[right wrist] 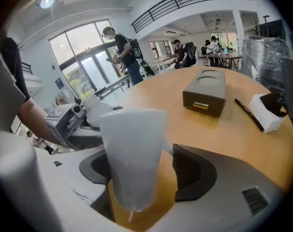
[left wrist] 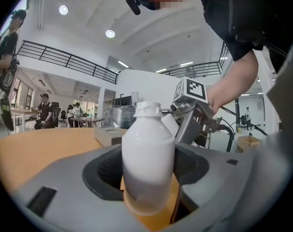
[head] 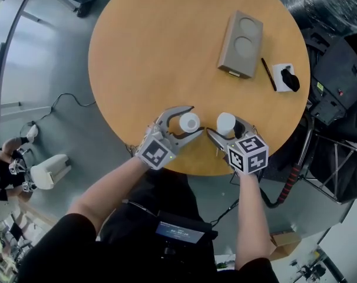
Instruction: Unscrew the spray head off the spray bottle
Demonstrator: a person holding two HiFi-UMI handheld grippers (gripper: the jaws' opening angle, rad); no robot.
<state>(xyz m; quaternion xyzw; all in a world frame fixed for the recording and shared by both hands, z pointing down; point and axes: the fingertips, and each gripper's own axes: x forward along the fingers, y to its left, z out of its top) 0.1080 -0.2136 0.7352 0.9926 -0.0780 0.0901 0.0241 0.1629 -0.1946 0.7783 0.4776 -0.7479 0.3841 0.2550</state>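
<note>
A white spray bottle [head: 188, 122] [left wrist: 147, 153] stands upright between the jaws of my left gripper [head: 196, 119] [left wrist: 149, 178], which is shut on its body. Its threaded neck is bare. The white spray head [head: 225, 123] [right wrist: 132, 153], a thin dip tube hanging from its underside, sits in my right gripper [head: 228, 128] [right wrist: 141, 173], which is shut on it with the jaws wide. Both grippers hover side by side over the near edge of the round wooden table [head: 155, 52]. The bottle and the spray head are apart.
A grey box with two round recesses [head: 241, 43] [right wrist: 204, 93] lies at the far right of the table. Beside it are a black pen [head: 268, 73] and a white pad with a black object on it [head: 284, 77]. Dark wrapped equipment stands to the table's right.
</note>
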